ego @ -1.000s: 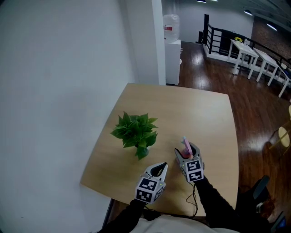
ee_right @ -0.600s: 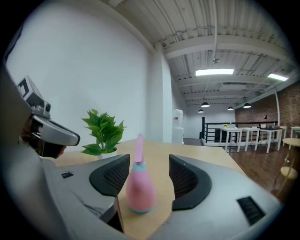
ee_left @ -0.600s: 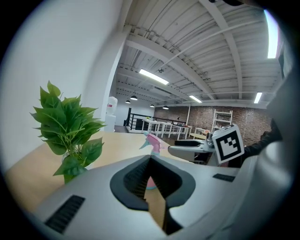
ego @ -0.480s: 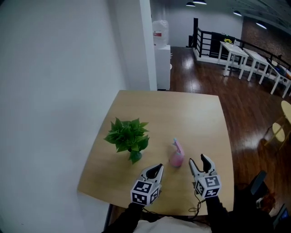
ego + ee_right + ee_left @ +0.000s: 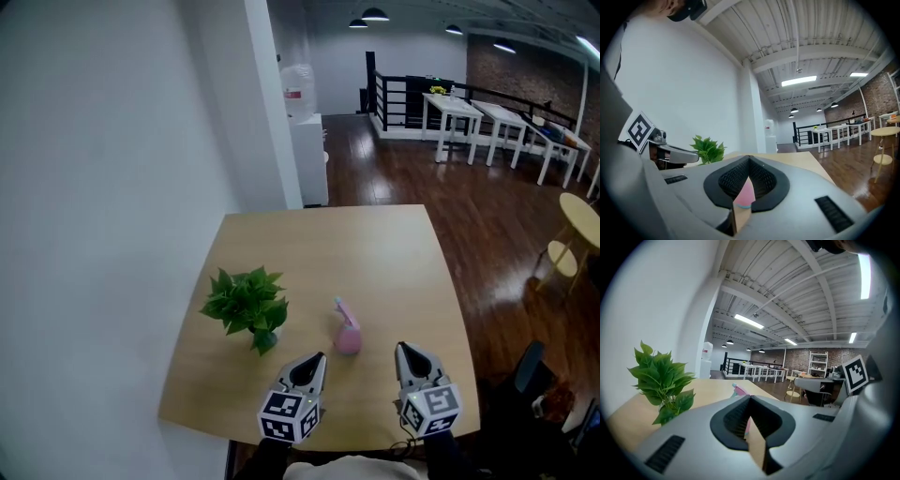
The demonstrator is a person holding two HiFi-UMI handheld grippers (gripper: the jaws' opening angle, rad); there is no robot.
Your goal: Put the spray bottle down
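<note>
I judge the job done: the bottle (image 5: 346,330) stands upright on the bench (image 5: 375,244), just right of the plant (image 5: 246,302) and free of both tools. My right tool (image 5: 406,353) is closed on nothing, near it but apart; my left tool (image 5: 315,361) is closed and empty too

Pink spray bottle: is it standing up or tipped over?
Upright. The spray bottle stands on its base on the table, with its nozzle on top.
</note>
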